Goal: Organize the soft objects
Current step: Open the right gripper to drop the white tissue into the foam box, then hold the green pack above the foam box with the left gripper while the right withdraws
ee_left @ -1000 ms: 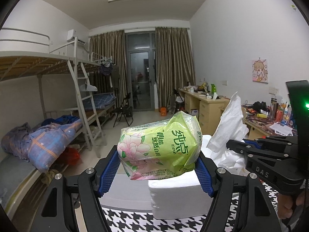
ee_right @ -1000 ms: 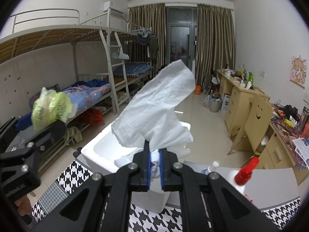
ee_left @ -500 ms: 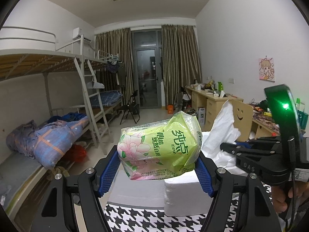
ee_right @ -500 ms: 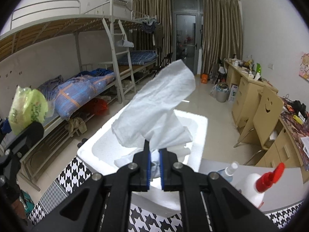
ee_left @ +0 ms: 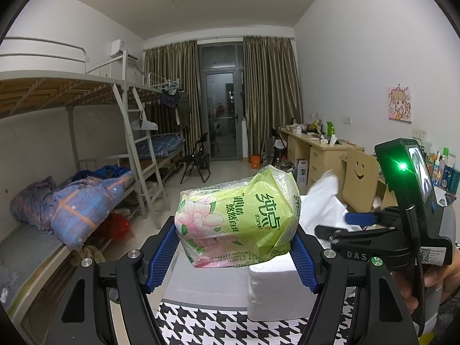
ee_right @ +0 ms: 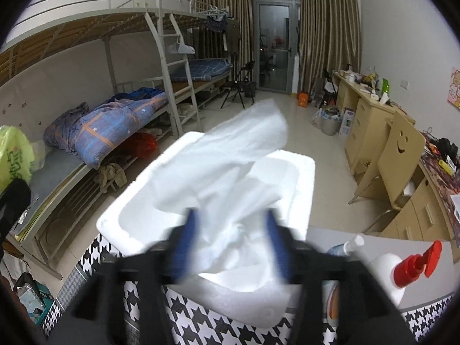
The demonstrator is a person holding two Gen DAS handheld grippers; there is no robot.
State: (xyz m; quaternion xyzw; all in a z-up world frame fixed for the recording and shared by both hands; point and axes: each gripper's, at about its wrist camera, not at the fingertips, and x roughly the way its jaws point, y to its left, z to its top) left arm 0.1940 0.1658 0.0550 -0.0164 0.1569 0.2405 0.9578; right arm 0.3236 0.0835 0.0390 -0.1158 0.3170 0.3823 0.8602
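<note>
- Since the earlier frames the right hand-held gripper [ee_right: 230,244] has sprung its blue fingers wide apart; half a second ago they were pinched together on the white cloth [ee_right: 230,172]. That view is motion-blurred now and tilted further down over the box. The left view has hardly changed.
- Nearest, the cloth lies loose between the spread fingers, no longer squeezed. Whether a pad touches it I cannot tell through the blur. It hangs over the open white foam box [ee_right: 302,172], which sits on the checked tabletop [ee_right: 201,319].
- The cloth's long axis runs from the fingers up toward 1 o'clock, its free end flopped over the hollow of the box.
- The left hand-held gripper [ee_left: 234,247] holds the green tissue pack [ee_left: 235,215] squeezed between its blue pads, raised above the near rim of the box. The pack's long axis runs roughly 8 to 2 o'clock, its crimped end toward 2 o'clock.
- Step in hand, as I judge it: dropping the cloth into the box. Next the right side should draw back clear of the rim, then the left should carry the pack forward over the hollow and let go.
- At 4 o'clock in the right view stands a red-capped pump bottle [ee_right: 402,270]; beyond, the bunk beds [ee_right: 129,115] at 10 o'clock.
</note>
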